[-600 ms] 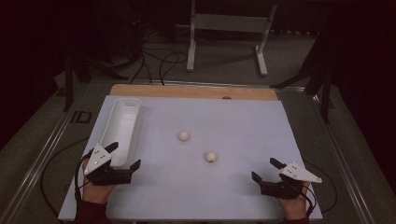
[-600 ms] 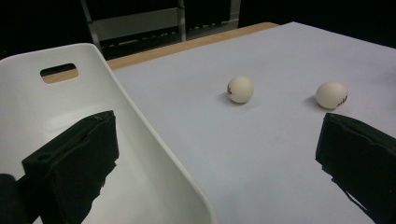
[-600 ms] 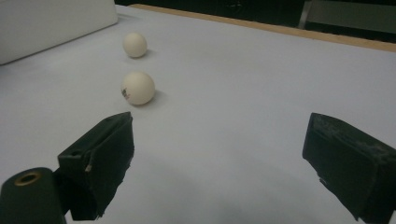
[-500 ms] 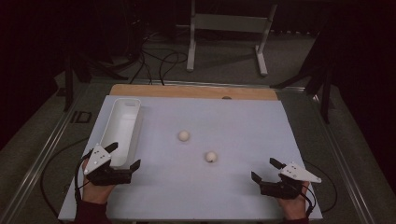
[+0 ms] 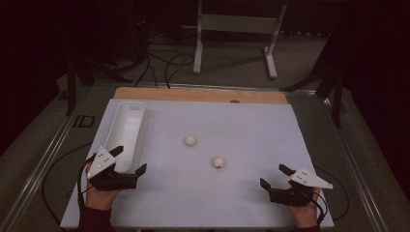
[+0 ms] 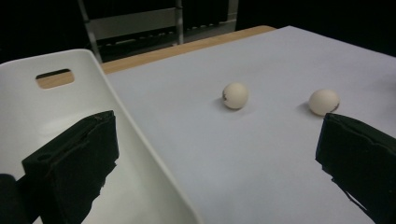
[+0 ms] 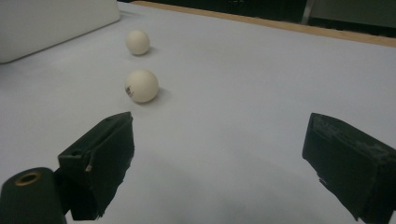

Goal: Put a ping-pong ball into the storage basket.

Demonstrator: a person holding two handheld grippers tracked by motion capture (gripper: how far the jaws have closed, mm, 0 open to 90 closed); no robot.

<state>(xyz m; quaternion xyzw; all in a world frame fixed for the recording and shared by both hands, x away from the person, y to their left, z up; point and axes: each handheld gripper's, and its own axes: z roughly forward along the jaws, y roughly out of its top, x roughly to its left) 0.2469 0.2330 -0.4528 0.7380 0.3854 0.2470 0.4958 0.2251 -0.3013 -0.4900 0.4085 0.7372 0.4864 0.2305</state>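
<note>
Nothing has visibly moved since the earlier frames: both hands are kept at the near edge of the table, and the two balls lie where they were. The left tool is held wide open and empty, with one jaw over the near end of the white tray and the other over the bare sheet just beside it. The right tool is also spread wide, with nothing between its jaws, well apart from the balls. This placement is judged as a waiting stance, from which either ball could be reached and brought to the tray.

The near ball and the far ball rest apart from each other in the middle of the table, near the tray but not touching it.

From the high view the whole layout is read. A small dark print on the near ball is seen in the right gripper view. The handle slot in the far wall of the tray is shown in the left gripper view, where a dark mark on the far ball is also seen.
</note>
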